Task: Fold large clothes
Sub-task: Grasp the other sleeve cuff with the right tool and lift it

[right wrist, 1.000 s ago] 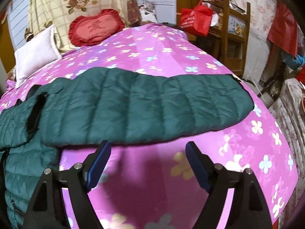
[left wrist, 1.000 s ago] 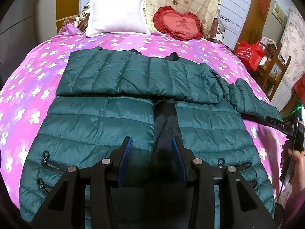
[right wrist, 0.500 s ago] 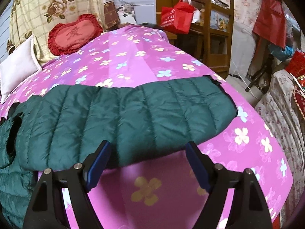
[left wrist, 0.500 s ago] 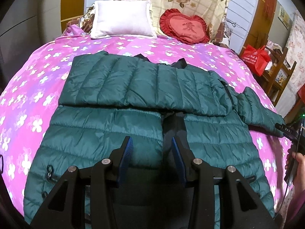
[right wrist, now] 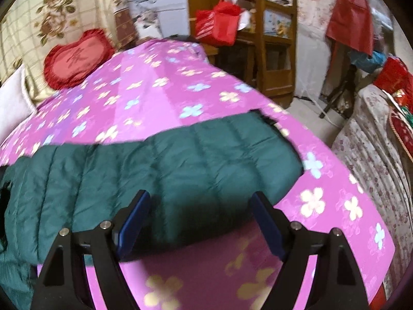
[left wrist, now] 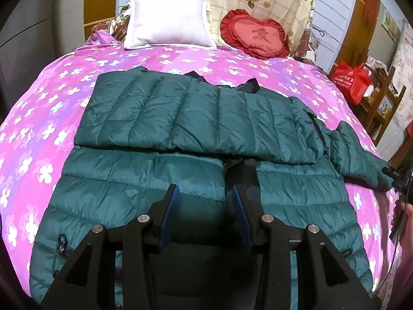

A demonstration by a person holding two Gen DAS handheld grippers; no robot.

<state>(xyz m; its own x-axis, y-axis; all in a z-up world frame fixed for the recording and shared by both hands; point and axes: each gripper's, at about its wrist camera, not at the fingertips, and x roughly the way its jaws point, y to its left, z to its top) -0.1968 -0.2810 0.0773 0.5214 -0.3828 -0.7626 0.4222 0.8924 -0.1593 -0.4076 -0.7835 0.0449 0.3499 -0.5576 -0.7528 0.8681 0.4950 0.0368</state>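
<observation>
The right gripper [right wrist: 198,222] has closed in over the outstretched sleeve [right wrist: 180,165] near the bed's [right wrist: 335,206] right edge, wide open and empty like the left gripper [left wrist: 204,209] above the jacket [left wrist: 144,180] mid-bed; next, pinching the cuff to fold it inward.

Jacket [left wrist: 196,118]: quilted, shiny synth. cloth

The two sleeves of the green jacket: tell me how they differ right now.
The left sleeve is folded across the jacket's chest; the right sleeve lies stretched out sideways on the pink bedspread. No gripper is near the left sleeve; the right gripper hovers at the right sleeve, jaws open. Both are dark green, quilted and flat.
</observation>
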